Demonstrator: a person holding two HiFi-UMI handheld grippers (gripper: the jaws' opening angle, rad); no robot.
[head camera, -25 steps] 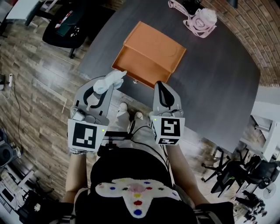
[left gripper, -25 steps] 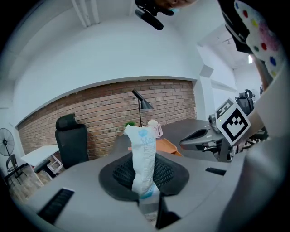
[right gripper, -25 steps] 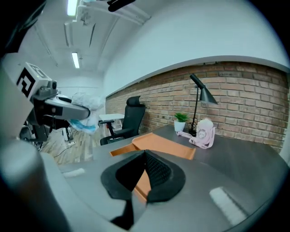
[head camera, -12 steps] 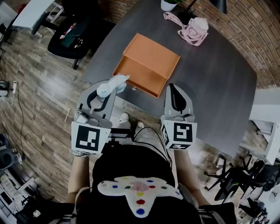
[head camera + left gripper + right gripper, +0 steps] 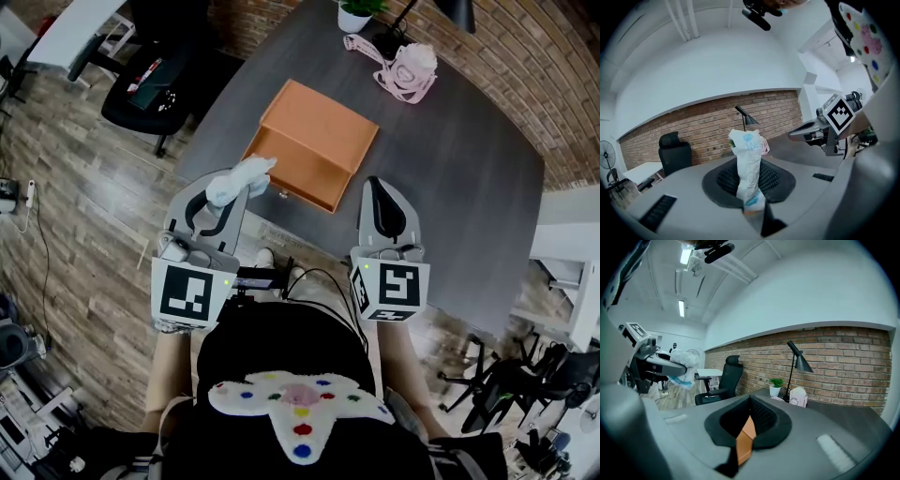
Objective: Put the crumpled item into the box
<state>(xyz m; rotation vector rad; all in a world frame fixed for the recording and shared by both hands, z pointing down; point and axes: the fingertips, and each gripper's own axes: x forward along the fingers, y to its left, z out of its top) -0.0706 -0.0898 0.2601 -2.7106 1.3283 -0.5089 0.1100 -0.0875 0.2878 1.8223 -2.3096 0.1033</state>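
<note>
**Crumpled wrapper held just short of the box**

The left gripper point(image 5: 228, 192) has its jaws closed to a narrow gap on a crumpled white plastic wrapper with blue print point(image 5: 242, 174), which stands up from between the pads. In the head view the wrapper hangs in the air near the front left corner of the open orange cardboard box point(image 5: 319, 131). The box sits on a dark grey table point(image 5: 450, 169). The right gripper point(image 5: 383, 199) has its jaws together, empty, just short of the box's front edge.
</note>
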